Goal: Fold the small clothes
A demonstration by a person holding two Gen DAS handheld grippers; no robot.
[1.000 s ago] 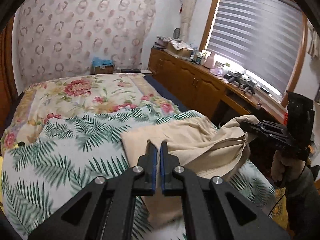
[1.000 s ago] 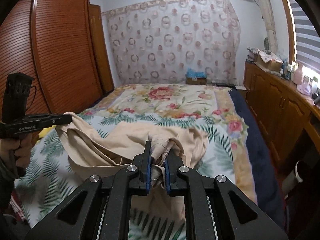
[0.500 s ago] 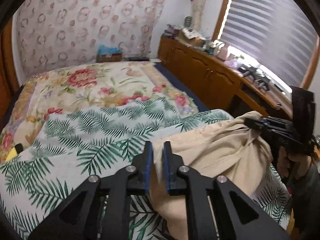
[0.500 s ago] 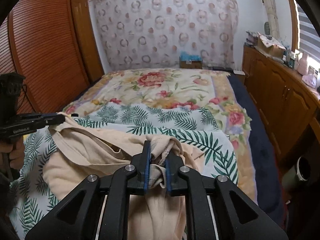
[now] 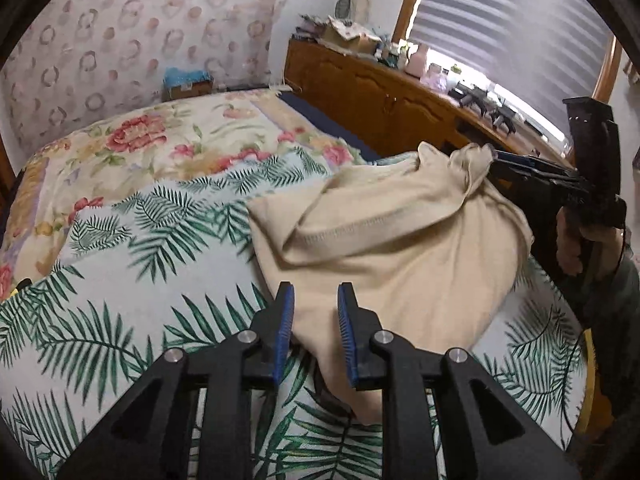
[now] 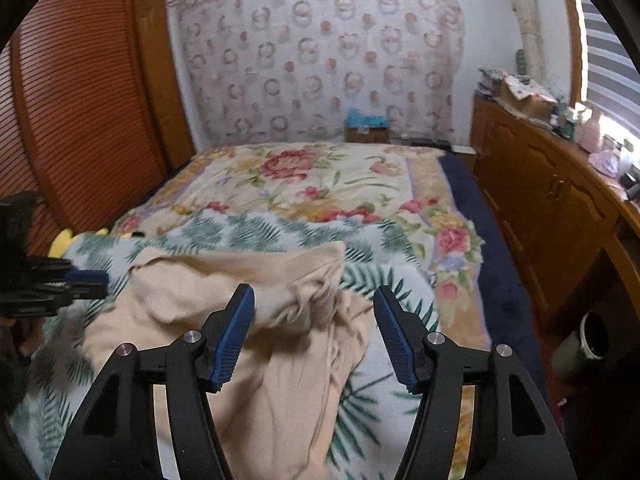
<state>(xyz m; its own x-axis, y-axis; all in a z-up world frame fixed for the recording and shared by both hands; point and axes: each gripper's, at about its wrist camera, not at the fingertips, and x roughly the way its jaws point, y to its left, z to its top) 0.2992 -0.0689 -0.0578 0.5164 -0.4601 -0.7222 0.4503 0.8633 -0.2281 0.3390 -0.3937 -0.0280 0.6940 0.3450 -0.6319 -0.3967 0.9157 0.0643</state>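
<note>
A cream garment lies rumpled on the fern-print sheet of a bed. My left gripper hovers over its near edge, jaws opening; cloth lies in the gap, and the blue pads do not press it. In the right wrist view my right gripper is opening wide above the garment, holding nothing. From the left wrist view, the right gripper sits at the right, held by a hand, with a bunched corner of cloth at its tips. The left gripper shows at the left edge of the right wrist view.
A floral blanket covers the far half of the bed. A wooden cabinet with clutter runs along the right under the window. A slatted wardrobe stands left. A yellow thing lies by the bed's left edge.
Both grippers came down toward the bed with the garment. The right jaws went from shut on a bunch of cloth to wide open; the left jaws parted. The garment now rests slumped on the sheet.
</note>
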